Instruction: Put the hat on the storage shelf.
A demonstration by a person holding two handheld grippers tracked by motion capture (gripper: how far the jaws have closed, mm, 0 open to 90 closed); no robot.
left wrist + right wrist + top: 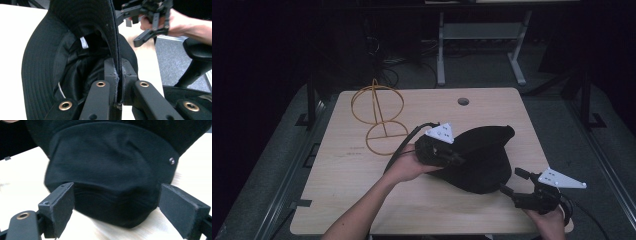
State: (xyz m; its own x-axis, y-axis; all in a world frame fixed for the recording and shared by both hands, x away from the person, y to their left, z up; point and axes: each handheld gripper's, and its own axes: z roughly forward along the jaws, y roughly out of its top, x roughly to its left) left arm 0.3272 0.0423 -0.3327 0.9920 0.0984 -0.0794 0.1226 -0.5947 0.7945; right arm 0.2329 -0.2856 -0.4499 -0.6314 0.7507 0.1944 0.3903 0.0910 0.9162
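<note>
— Nearest to us, low at the right of the high view, the right gripper [512, 186] sits at the table's near edge with its jaws spread wide and nothing between them. In the right gripper view its two black pads [63, 206] stand either side of the black bucket hat [110, 170], short of touching it.

— And the other one?

— The left gripper [451, 159], around the middle of the high view, has its jaws pinched together on the hat's brim. In the left gripper view the brim [113, 37] rises straight up between them, and you can see into the lining, with a small white label [84, 42] sewn inside.

— So where is the hat, exactly?

— Right of centre on the wooden table [337, 195]. It's tipped up on the left gripper's side, brim lifted, the far side apparently resting on the wood.

— What are they trying to do with it?

— Nobody has said. My guess is that gold wire stand [379, 112] in the upper left of the table, the one with rings on a post; it's bare and well apart from the hat. If the hat belongs on it, then one grip is made and that's all. The second grip, the lift and the placing are all left to do.

— Could the right claw close on it from there?

— I'd say it needs to come further in first.
</note>
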